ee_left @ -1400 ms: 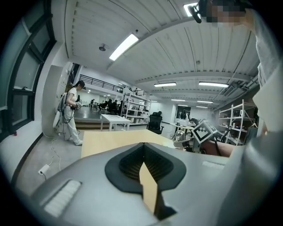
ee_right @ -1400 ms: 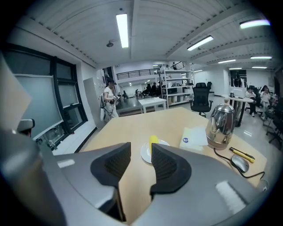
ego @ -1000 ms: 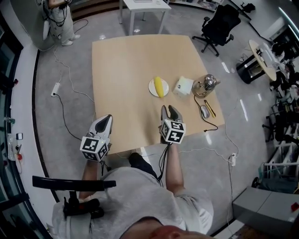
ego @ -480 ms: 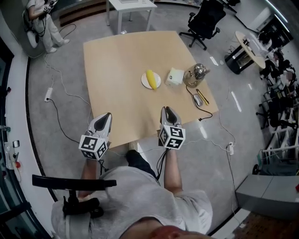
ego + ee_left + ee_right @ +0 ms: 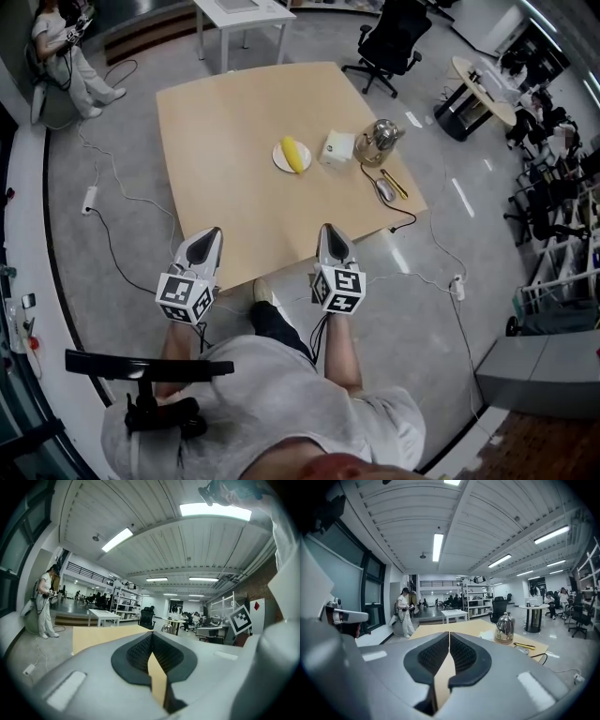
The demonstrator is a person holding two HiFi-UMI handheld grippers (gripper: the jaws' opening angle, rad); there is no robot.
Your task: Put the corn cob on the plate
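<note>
The yellow corn cob [image 5: 293,155] lies on the small round white plate [image 5: 277,161], towards the far right part of the pale wooden table [image 5: 220,131]; the cob lies aslant across the plate, touching nothing else. Just right of the plate stands a white box [image 5: 337,147], apart from it; beside the box, further right, is a shiny metal kettle [image 5: 378,138]. Nearer the table's right edge lie a grey computer mouse [image 5: 384,190] and a yellow-and-black pen-like tool [image 5: 396,184], close together; the mouse's black cable [image 5: 405,218] runs over the table's near right corner to the floor.

Both claws are held at the table's near edge, well apart from the plate, with bare table top between; the left claw [image 5: 215,232] is closed, its ribbed pads meeting at the tip with nothing between them; the right claw [image 5: 328,228] has just been closing and its pads now meet, likewise empty.

On the grey floor round the table are a black office chair [image 5: 392,36] beyond the far right corner, a white side table [image 5: 239,12] beyond the far edge, a white power strip [image 5: 91,198] with its cord at the left, and a person in light clothes [image 5: 64,47] at the far left.
</note>
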